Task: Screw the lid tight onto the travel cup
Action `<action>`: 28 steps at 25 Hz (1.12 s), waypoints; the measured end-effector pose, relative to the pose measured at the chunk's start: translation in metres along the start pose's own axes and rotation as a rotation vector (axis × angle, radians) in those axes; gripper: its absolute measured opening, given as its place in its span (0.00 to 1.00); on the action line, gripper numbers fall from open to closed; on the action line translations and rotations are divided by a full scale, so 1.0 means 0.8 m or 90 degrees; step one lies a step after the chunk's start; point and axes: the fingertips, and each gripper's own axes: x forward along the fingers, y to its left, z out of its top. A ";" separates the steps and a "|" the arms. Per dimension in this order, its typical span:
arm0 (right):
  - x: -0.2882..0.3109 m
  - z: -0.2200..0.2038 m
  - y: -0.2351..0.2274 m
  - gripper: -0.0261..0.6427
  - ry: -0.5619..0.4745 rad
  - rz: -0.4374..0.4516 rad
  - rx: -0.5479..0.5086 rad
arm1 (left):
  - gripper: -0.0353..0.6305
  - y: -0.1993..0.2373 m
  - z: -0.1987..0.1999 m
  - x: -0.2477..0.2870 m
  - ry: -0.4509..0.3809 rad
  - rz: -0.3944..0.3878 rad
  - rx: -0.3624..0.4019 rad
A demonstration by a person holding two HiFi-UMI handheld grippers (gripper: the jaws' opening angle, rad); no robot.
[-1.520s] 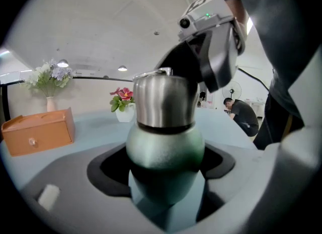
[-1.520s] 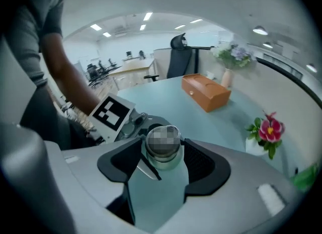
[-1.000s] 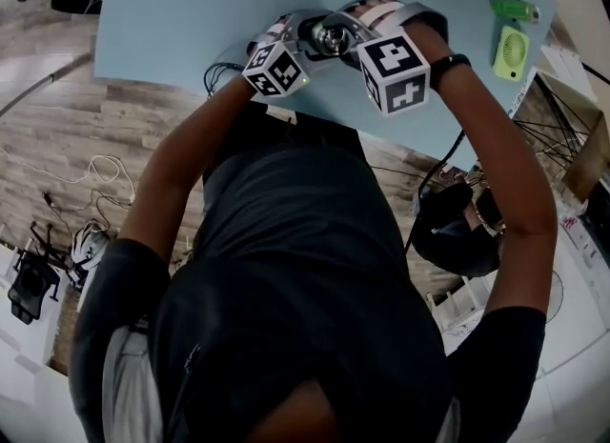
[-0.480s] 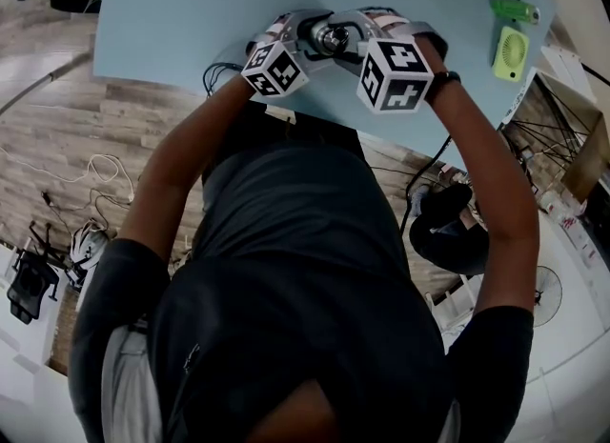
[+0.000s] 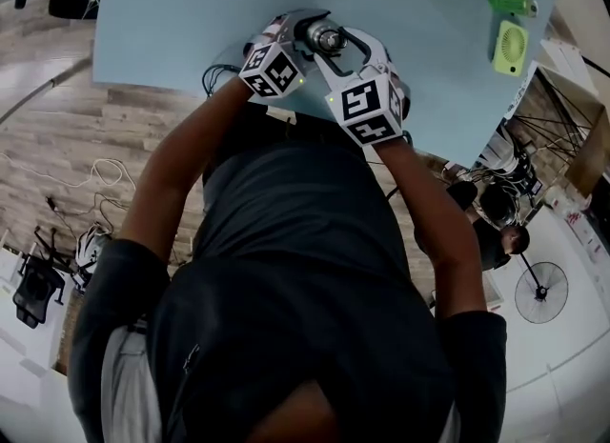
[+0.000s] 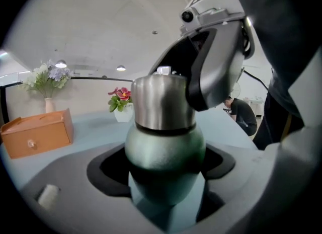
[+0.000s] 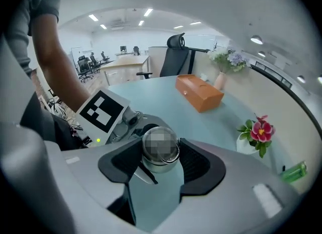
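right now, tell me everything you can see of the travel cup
The travel cup has a matte dark green body with a rounded shoulder, topped by a brushed steel lid. A thin dark seam divides the two. It stands roughly upright above the pale blue table. The left gripper is shut on the green body and the right gripper is shut on the lid. Its base is hidden.

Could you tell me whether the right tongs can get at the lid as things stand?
Yes, it seems so: the right tongs sit closed around the steel lid with nothing in between, while the left tongs hold the green cup steady beneath it.
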 end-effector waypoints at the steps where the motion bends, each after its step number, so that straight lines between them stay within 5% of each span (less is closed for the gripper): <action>1: 0.000 0.000 0.000 0.39 0.001 0.002 -0.001 | 0.70 0.000 0.000 0.000 0.000 0.000 0.000; 9: 0.000 -0.002 -0.003 0.39 -0.003 0.009 -0.016 | 0.70 0.000 0.001 0.003 0.001 -0.005 -0.001; 13: 0.003 -0.002 0.000 0.39 0.017 0.061 -0.054 | 0.70 -0.001 0.000 0.003 -0.002 -0.021 0.001; 16: 0.002 0.004 0.003 0.39 0.036 0.133 -0.145 | 0.70 0.000 0.001 0.003 -0.003 -0.031 0.002; 21: -0.006 0.000 0.019 0.39 0.093 0.281 -0.408 | 0.70 -0.002 0.001 0.003 -0.003 -0.038 0.006; 24: -0.004 -0.010 0.016 0.39 0.136 0.324 -0.539 | 0.70 -0.003 0.001 0.003 -0.002 -0.036 0.008; 28: 0.004 -0.016 0.013 0.39 0.150 0.350 -0.597 | 0.70 -0.003 -0.003 0.004 -0.002 -0.036 0.008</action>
